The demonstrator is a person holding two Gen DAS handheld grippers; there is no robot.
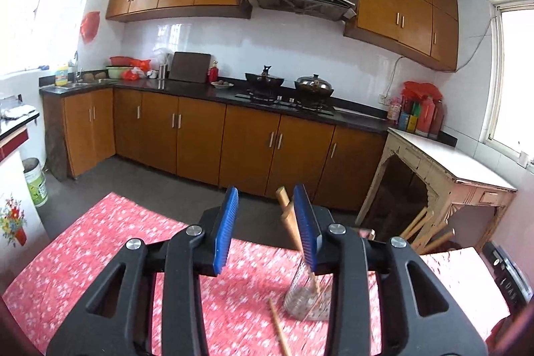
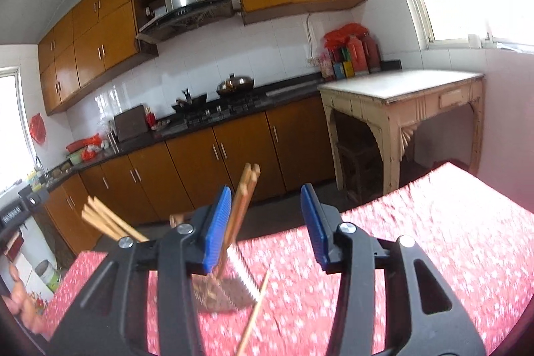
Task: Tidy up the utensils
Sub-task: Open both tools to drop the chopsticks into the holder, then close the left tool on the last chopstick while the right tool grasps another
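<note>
A clear glass jar point(image 1: 305, 299) stands on the red flowered tablecloth point(image 1: 100, 249) with a wooden handle point(image 1: 287, 209) sticking up out of it. One loose chopstick point(image 1: 278, 329) lies on the cloth just in front of the jar. My left gripper point(image 1: 267, 192) is open, its right pad beside the handle, nothing pressed. In the right wrist view the jar point(image 2: 227, 289) holds several chopsticks point(image 2: 245, 196), and a loose chopstick point(image 2: 257, 316) lies by it. My right gripper point(image 2: 266, 191) is open, the chopsticks just beyond its left pad.
More wooden sticks point(image 2: 106, 219) fan out behind the right gripper's left finger. A hand point(image 2: 20, 299) shows at the lower left. Across the dark floor run the kitchen counter point(image 1: 200, 92) with woks and a worn cream side table point(image 1: 450, 162).
</note>
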